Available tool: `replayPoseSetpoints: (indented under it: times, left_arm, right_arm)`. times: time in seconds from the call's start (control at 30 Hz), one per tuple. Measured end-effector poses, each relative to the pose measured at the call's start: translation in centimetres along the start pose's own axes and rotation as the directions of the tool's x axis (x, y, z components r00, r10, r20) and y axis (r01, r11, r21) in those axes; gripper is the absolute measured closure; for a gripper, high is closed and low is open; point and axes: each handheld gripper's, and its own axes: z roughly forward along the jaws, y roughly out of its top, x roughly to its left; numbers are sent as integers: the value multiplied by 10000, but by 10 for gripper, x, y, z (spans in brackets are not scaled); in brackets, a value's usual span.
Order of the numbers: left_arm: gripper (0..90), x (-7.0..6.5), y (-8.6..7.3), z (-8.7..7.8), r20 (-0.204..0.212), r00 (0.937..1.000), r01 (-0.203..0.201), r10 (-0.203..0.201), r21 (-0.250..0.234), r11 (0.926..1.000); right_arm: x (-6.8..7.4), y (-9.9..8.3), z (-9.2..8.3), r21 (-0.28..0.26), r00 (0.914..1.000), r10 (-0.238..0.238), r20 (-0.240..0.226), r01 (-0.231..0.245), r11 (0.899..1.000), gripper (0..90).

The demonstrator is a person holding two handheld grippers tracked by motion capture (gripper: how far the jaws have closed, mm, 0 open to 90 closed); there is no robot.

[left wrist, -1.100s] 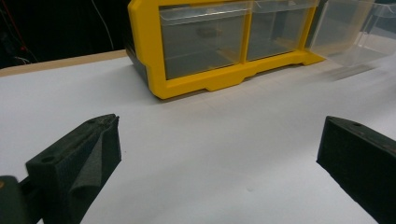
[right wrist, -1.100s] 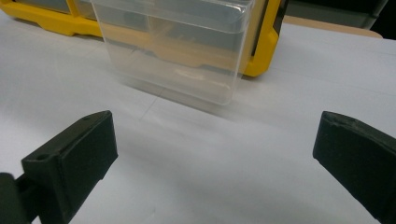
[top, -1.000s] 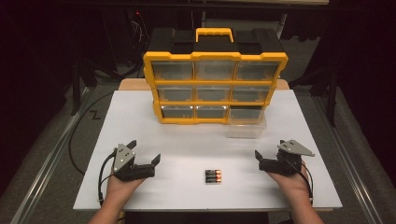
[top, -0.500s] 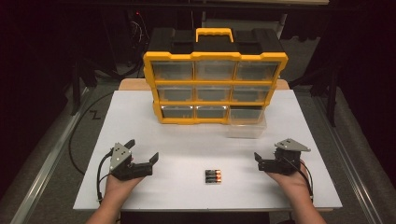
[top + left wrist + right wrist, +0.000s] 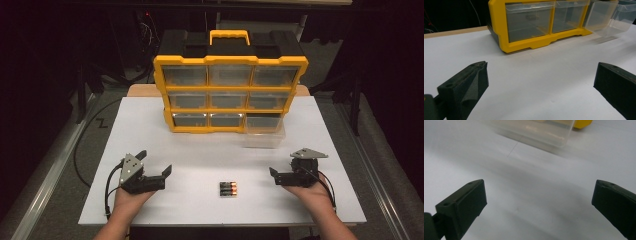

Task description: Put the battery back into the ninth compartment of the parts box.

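Left tool (image 5: 159,172) jaws apart | right tool (image 5: 274,175) jaws apart | batteries (image 5: 228,188) between them, untouched

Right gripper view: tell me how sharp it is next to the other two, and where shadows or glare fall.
Right gripper view: soft throughout, the clear drawer smeared, a broad grey shadow across the table. Left gripper view: the yellow organizer fairly crisp, the near jaws blurred. High view: evenly lit white tabletop, dark surroundings, batteries small but distinct.
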Motion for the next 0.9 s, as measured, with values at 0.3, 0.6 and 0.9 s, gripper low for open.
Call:
replayPoseSetpoints:
  times: [0.3,0.6,0.9]
  left_arm:
    - [2,-1,0,0,-22,10000,-86,87,41,10000]
    - [2,-2,-1,0,62,9998,-181,180,105,9998]
    - [2,-2,0,-1,104,9998,-142,141,56,9999]
  right_arm:
    - [0,-4,2,598,9996,-271,-3,270,9978,9]
    - [-3,-4,0,1134,9980,-627,-91,633,9915,9]
    - [-3,-2,-4,1669,9950,-920,-395,973,9812,9]
